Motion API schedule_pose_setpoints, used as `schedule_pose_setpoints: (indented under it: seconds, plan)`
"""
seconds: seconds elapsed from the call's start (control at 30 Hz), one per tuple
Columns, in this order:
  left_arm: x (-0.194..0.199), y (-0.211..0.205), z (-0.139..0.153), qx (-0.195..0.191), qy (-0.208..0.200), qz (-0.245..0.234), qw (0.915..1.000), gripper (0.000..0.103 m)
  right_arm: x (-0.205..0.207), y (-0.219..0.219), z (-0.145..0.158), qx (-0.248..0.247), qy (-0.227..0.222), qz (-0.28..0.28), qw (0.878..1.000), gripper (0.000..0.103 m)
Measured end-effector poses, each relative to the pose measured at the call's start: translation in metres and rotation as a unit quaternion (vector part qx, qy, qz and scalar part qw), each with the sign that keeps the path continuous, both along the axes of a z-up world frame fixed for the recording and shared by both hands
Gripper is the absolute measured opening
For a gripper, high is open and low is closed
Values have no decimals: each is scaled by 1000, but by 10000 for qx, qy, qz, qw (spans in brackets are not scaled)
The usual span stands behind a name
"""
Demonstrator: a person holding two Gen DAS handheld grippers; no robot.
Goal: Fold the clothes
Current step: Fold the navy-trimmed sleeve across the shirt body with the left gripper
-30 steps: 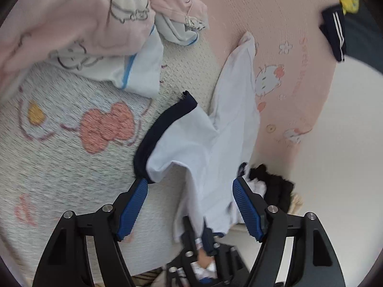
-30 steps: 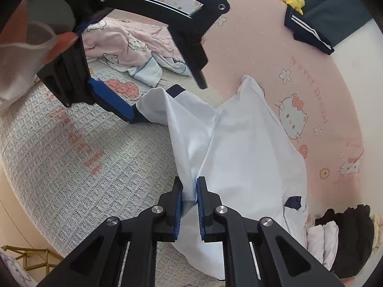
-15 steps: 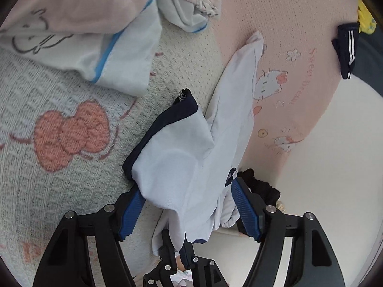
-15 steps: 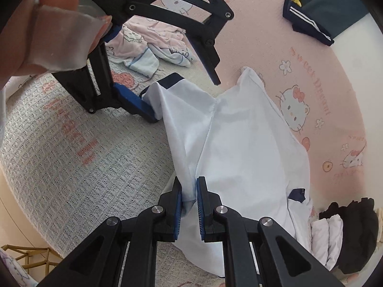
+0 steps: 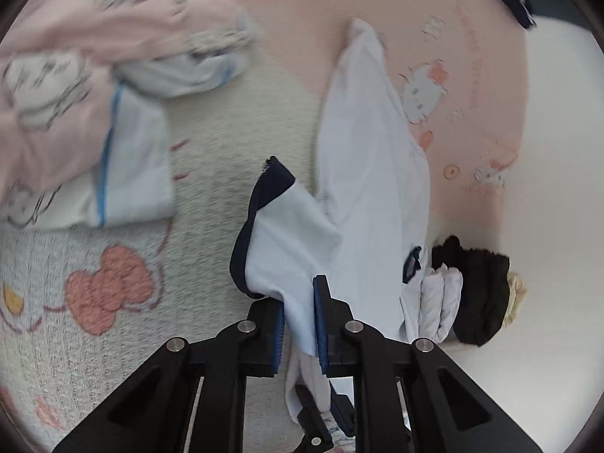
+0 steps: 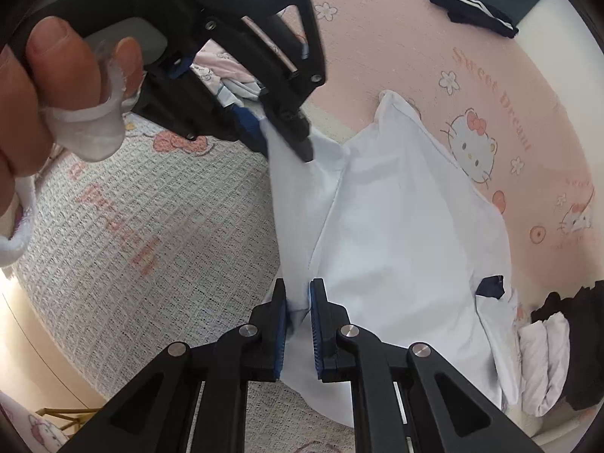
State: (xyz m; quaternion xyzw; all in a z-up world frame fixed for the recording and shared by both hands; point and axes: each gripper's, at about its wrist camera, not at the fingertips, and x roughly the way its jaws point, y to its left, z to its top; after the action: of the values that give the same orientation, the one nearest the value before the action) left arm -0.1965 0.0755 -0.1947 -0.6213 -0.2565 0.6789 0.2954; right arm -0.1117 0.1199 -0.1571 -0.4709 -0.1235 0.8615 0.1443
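- Shirt (image 6: 396, 226), white with a navy-trimmed sleeve, hangs between two claws above the bed (image 6: 151, 226); its far part lies on the pink blanket (image 6: 396, 68) ahead of them.
- Left gripper (image 5: 298, 324) is clamped on the sleeve just behind the navy cuff (image 5: 260, 204).
- Right gripper (image 6: 298, 321) pinches the shirt's near edge between narrow jaws.
- Risk: thin cloth may slide out of either pinch if the claws pull apart too hard, dropping the sleeve and spoiling the fold.
- Risk: uneven tension could crease the body crookedly.
- Count: one shirt held; one loose pink garment (image 5: 75, 56) left of the left claw; one folded pile (image 5: 468, 290) to its right; one navy garment (image 6: 472, 3) far ahead.
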Motion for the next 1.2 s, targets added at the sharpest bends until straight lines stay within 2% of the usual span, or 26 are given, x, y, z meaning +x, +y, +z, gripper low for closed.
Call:
schedule_pose_setpoints:
  seconds: [0.03,0.07,0.1,0.17,0.33,0.4,0.47,0.57,0.63,0.67,0.7,0.77,1.07,1.13,1.2]
  plan:
    - [-1,4,4,-72,86,-109,9999,11,0,1,1,-110,29,-17,9999,10]
    - [-2,10,7,-151,160,-229,9995,11,-1,2,2,-201,-2,-80,9998,16]
    - [-3,15,11,-210,229,-342,9989,11,-2,2,2,-187,4,-137,9997,35]
    - [-2,20,17,-264,379,-575,9973,11,-4,2,3,-133,27,-249,9996,56]
    - [3,37,38,-552,829,-1214,9876,11,-11,-2,13,-424,436,-142,9980,56]
    - [6,36,43,-569,854,-1386,9850,11,-17,-1,14,-345,493,-228,9979,56]
    - [7,36,45,-614,888,-1512,9826,11,-16,5,14,-563,549,-310,9964,56]
    - [7,41,44,-806,909,-1670,9784,11,-14,13,14,-918,633,-431,9928,56]
    - [8,41,45,-845,927,-1729,9769,11,-12,19,14,-1155,688,-511,9896,49]
    - [9,44,45,-873,931,-1758,9761,11,-11,22,14,-1273,716,-551,9877,35]
    - [10,46,45,-911,937,-1797,9750,11,-11,25,14,-1390,743,-591,9857,28]
    - [12,52,45,-1018,976,-1884,9719,11,-9,31,15,-1625,798,-671,9812,9]
    - [15,91,48,-1446,1081,-2259,9573,11,3,64,8,-2615,983,-1204,9526,9]
    - [16,103,47,-1569,1104,-2412,9513,11,7,73,6,-2820,1012,-1354,9444,9]
    - [19,115,43,-1784,1144,-2617,9416,11,11,81,3,-3024,1041,-1503,9355,9]
